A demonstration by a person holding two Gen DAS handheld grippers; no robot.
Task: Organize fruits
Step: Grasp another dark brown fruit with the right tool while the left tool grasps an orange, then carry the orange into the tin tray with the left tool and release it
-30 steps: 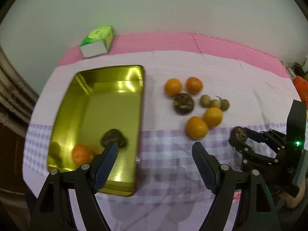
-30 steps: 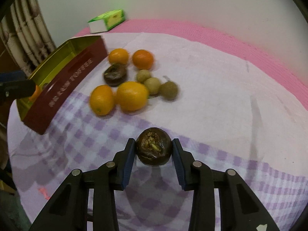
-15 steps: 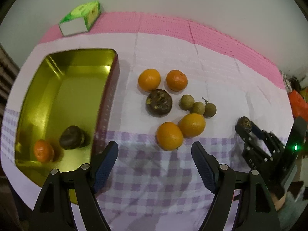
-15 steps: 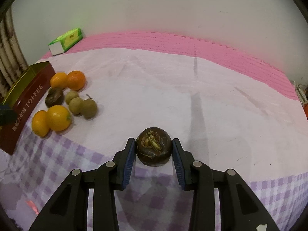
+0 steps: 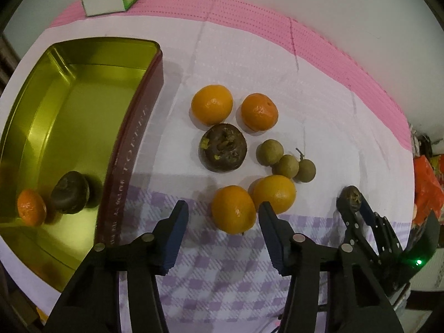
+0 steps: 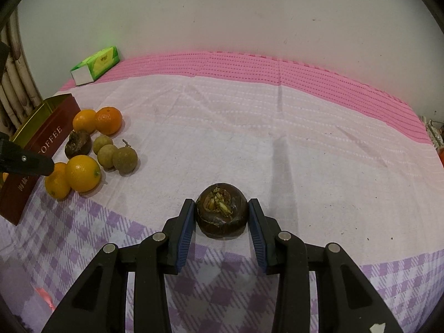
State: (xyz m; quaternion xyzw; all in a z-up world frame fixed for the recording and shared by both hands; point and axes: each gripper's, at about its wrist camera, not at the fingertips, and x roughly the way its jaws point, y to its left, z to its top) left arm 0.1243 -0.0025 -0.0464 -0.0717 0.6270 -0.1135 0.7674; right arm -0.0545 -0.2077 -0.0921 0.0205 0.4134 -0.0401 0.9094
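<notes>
Closing around the nearest orange (image 5: 233, 209), the left gripper (image 5: 223, 216) has its jaws either side of the fruit, pads not yet seen pressing. Centring is advised so the neighbouring orange (image 5: 274, 193) touching it is not nudged. A dark mangosteen (image 6: 222, 213) is pinched by the right gripper (image 6: 221, 223) over the cloth (image 6: 249, 127). Farther left, the gold tin (image 5: 69, 88) is seen, already holding two fruits.
</notes>
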